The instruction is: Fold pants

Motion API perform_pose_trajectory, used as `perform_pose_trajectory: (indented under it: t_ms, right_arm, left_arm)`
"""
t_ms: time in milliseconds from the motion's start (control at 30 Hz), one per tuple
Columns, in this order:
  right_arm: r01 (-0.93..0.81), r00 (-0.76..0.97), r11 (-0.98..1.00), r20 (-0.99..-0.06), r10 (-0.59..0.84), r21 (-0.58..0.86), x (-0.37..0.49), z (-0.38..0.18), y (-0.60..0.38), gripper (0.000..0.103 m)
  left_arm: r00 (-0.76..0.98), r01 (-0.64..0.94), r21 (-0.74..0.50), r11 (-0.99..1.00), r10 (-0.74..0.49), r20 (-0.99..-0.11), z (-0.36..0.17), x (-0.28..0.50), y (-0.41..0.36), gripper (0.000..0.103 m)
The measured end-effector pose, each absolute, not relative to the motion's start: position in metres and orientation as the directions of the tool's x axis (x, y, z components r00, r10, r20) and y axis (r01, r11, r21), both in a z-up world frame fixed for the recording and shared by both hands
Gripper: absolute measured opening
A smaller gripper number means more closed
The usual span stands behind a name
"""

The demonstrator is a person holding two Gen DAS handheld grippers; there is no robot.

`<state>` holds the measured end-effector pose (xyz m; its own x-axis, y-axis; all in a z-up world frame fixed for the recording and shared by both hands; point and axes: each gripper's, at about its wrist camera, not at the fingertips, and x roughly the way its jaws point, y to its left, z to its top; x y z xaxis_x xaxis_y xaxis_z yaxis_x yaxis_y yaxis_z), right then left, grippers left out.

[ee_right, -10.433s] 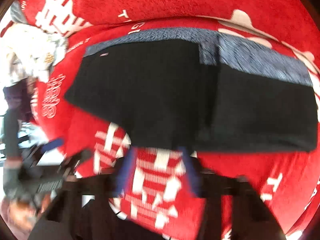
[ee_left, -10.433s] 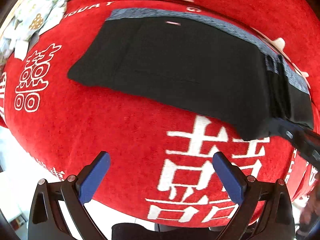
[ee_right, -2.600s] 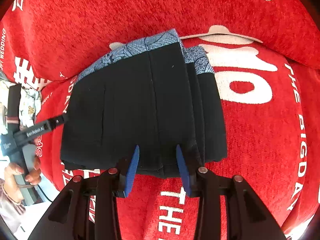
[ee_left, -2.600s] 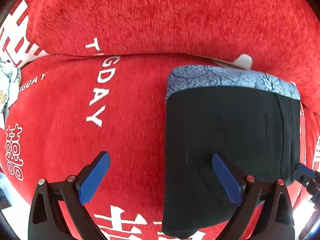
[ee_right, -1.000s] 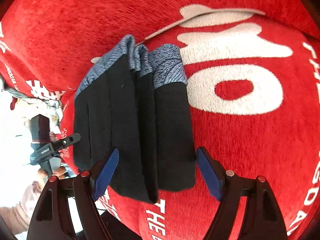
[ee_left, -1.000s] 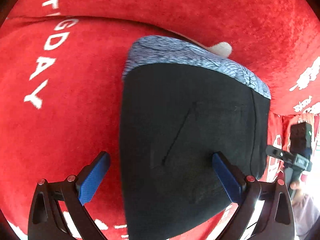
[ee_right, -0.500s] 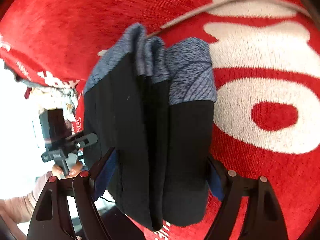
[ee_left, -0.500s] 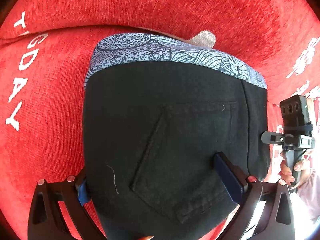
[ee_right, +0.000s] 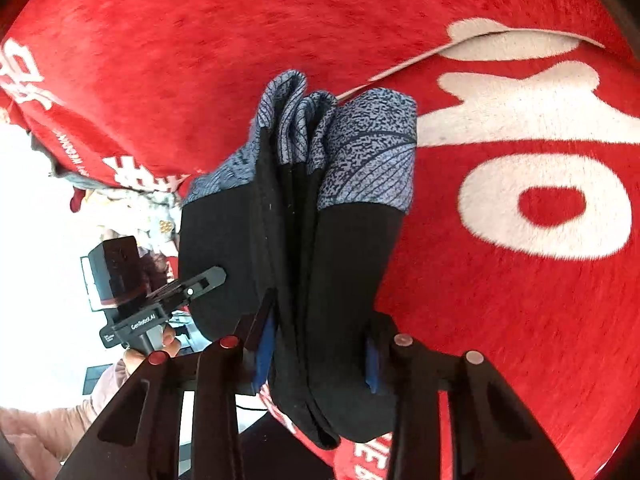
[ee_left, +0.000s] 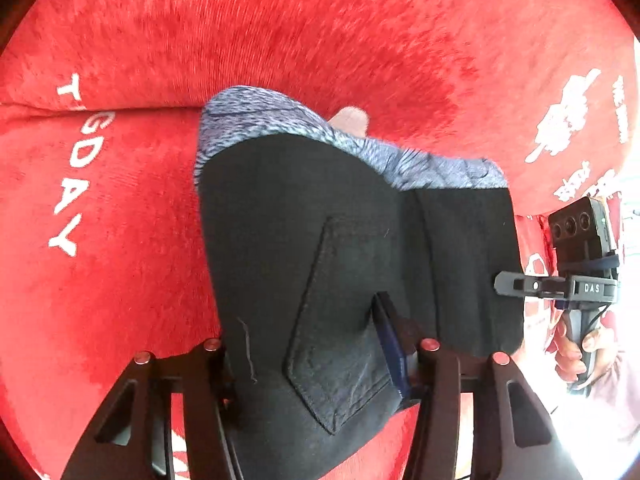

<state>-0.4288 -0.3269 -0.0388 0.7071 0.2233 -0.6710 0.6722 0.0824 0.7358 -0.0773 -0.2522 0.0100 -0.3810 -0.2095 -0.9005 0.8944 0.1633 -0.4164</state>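
The folded black pants (ee_left: 320, 248) with a blue-grey patterned waistband form a thick stack on the red sofa. My left gripper (ee_left: 308, 344) is shut on the stack's near edge, by a back pocket. My right gripper (ee_right: 316, 344) is shut on the pants (ee_right: 328, 264) at the other side edge, where the folded layers show end-on. The stack looks raised off the seat between the two grippers. Each gripper shows in the other's view, the right one (ee_left: 576, 280) at the right and the left one (ee_right: 132, 308) at the left.
The red sofa cover (ee_left: 360, 40) with white lettering fills both views; its backrest rises behind the pants. A pile of pale printed cloth (ee_right: 140, 208) lies at the sofa's far left end. The sofa's front edge is below the grippers.
Both grippers went from open around the stack to shut on it. The pants have risen and tilted, and the layers have bunched in the right wrist view.
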Motion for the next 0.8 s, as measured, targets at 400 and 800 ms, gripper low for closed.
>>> perform_pose_trajectory:
  t_ms: [400, 800]
  right_arm:
    - [0.610, 0.754, 0.083, -0.610, 0.245, 0.788, -0.391, -0.004, -0.254, 0.039]
    - [0.784, 0.571, 0.098, -0.774, 0.274, 0.613, -0.369, -0.062, -0.221, 0.064]
  left_arm:
    - [-0.305, 0.929, -0.335, 0.158, -0.186, -0.934, 0.049, -0.053, -0.185, 0.054]
    - [-0.173, 0.956, -0.196, 0.217, -0.121, -0.978, -0.008, -0.035, -0.140, 0.086]
